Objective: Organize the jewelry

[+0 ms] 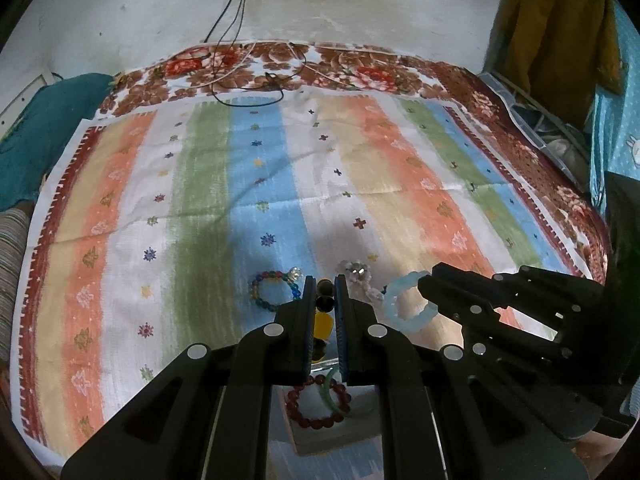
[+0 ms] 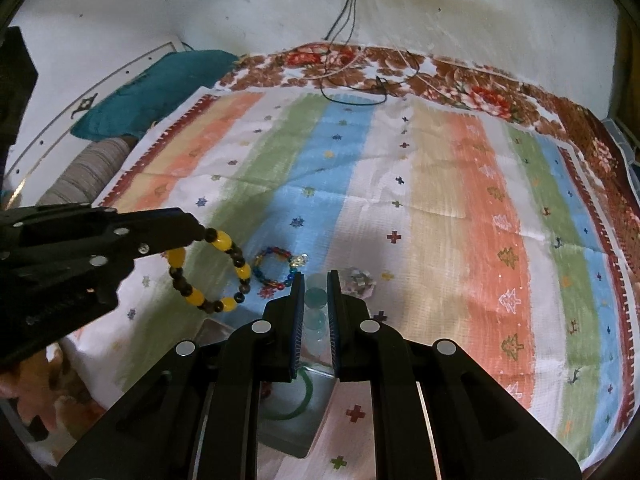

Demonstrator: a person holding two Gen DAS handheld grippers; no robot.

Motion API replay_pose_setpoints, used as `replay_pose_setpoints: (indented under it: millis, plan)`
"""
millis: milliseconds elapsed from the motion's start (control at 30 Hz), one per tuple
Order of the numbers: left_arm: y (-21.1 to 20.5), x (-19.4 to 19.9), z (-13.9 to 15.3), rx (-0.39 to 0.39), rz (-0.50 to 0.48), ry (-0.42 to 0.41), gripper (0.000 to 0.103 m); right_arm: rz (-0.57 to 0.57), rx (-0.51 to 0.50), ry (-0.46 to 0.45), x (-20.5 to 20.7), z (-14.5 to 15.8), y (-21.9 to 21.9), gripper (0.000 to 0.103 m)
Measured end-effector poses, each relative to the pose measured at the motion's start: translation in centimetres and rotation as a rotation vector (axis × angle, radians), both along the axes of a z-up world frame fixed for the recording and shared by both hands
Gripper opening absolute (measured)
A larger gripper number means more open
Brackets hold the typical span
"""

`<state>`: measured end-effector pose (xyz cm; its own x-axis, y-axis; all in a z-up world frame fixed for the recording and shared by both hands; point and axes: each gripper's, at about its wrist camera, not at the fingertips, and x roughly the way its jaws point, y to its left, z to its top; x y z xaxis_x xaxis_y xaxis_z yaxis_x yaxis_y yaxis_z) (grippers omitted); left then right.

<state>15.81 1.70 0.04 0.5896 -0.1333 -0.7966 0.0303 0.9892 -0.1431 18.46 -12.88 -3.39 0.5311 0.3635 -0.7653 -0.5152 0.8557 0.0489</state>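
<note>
My left gripper (image 1: pixel 324 280) is shut on a yellow-and-dark bead bracelet (image 1: pixel 323 326), which hangs from it above the cloth in the right wrist view (image 2: pixel 212 272). My right gripper (image 2: pixel 316 276) is shut on a pale blue bead bracelet (image 2: pixel 314 308), seen as a light blue ring in the left wrist view (image 1: pixel 404 300). A clear tray (image 1: pixel 320 436) below holds a dark red bead bracelet (image 1: pixel 316 402) and a green bangle (image 2: pixel 298 400). A multicoloured bead bracelet (image 1: pixel 272 286) and a clear crystal bracelet (image 1: pixel 358 274) lie on the striped cloth.
The striped cloth (image 1: pixel 200 184) covers a floral blanket (image 1: pixel 280 68) on a bed against a white wall. Cables (image 1: pixel 248 80) lie at the far edge. A teal cloth (image 1: pixel 36 128) lies at the left, and a plastic organiser box (image 1: pixel 548 128) at the right.
</note>
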Motion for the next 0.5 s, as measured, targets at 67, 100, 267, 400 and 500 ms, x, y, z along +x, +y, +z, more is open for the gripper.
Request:
replay_pose_setpoints:
  millis: [67,100,267,400,500]
  plan:
    - [-0.2,-0.2,0.1,0.002,0.0,-0.004,0.009,0.003,-0.001,-0.004,-0.3,0.0,0.0,0.012]
    - [-0.2,-0.2,0.0,0.001,0.0,-0.005,0.009,0.004,-0.002,-0.004,-0.4,0.0,-0.1,0.012]
    - [-0.7,-1.0,0.4,0.0,-0.015,-0.014,0.009,-0.011,0.007,-0.009,-0.9,0.2,-0.3,0.012]
    - [-0.9,-1.8,0.7,-0.007,-0.025,-0.023,0.009,-0.003,0.013,-0.008,-1.5,0.3,-0.5,0.012]
    - [-0.9,-2.2,0.8,-0.009,-0.027,-0.025,0.009,0.002,0.019,-0.005,-1.8,0.4,-0.7,0.012]
